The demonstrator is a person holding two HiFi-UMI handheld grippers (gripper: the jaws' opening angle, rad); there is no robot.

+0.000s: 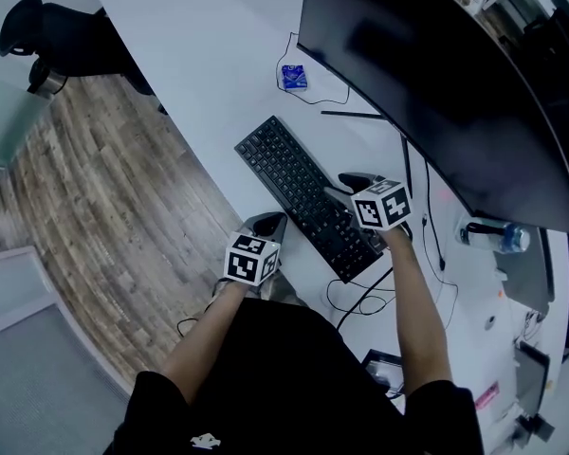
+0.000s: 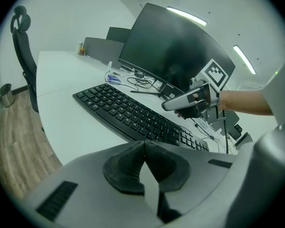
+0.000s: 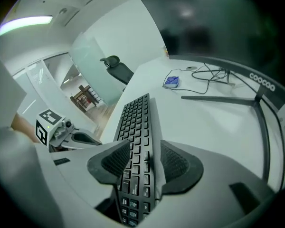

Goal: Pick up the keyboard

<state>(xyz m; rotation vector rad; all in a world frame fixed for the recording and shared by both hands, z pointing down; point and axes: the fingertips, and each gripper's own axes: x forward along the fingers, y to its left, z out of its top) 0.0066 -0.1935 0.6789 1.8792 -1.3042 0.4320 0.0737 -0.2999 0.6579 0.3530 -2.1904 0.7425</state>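
Right gripper view, keyboard (image 3: 135, 122) between parted jaws, perhaps untouched.

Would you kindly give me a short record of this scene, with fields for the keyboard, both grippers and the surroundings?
keyboard: black full-size keyboard, lying flat on the white desk
left gripper: shut, empty, by the desk's near edge
right gripper: open, keyboard's end between its jaws, not gripped
behind: dark curved monitor, small blue object
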